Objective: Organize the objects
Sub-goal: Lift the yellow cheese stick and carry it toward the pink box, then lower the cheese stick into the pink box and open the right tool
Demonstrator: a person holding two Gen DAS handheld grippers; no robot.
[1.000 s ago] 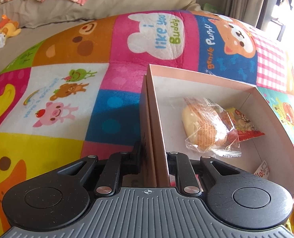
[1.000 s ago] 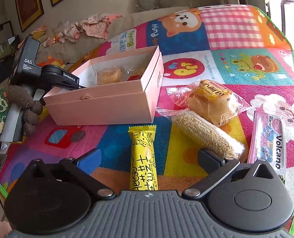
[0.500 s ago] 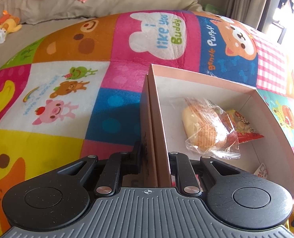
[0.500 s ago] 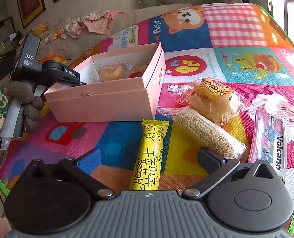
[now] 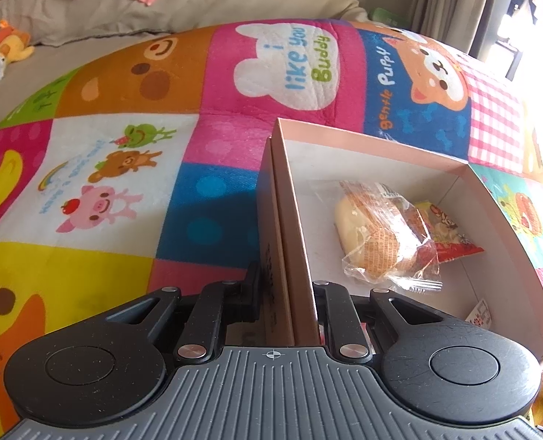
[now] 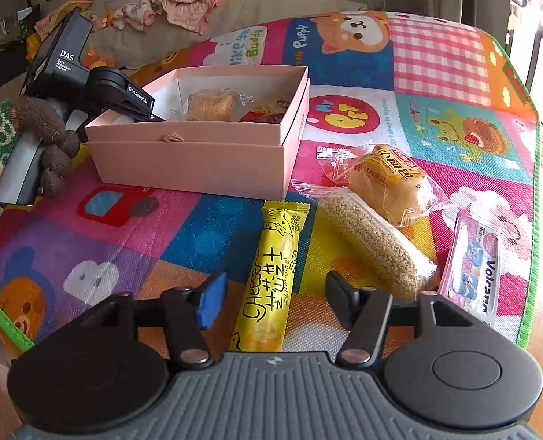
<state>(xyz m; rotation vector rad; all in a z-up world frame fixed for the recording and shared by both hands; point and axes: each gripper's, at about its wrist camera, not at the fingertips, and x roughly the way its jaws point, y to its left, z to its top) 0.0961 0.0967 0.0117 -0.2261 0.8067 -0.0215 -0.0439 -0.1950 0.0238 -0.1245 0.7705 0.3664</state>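
A pink box (image 6: 198, 161) stands on the patchwork mat, holding a wrapped bun (image 5: 381, 234) and a red snack packet (image 5: 451, 234). My left gripper (image 5: 286, 293) is shut on the box's near wall (image 5: 290, 227); it also shows in the right wrist view (image 6: 125, 99) at the box's left end. My right gripper (image 6: 275, 293) is open, its fingers on either side of a yellow cheese bar (image 6: 271, 275) lying on the mat. To its right lie a sesame stick (image 6: 374, 242), a wrapped bun (image 6: 388, 183) and a pink Volcano pack (image 6: 473, 267).
The mat's green edge (image 6: 531, 220) runs along the right side, with a drop beyond. A beige sofa with clothes and toys (image 6: 176, 11) sits behind. A gloved hand (image 6: 48, 139) holds the left tool.
My right gripper moved forward and lower over the cheese bar, so its open fingers now flank the bar. My left gripper stays clamped on the box wall.
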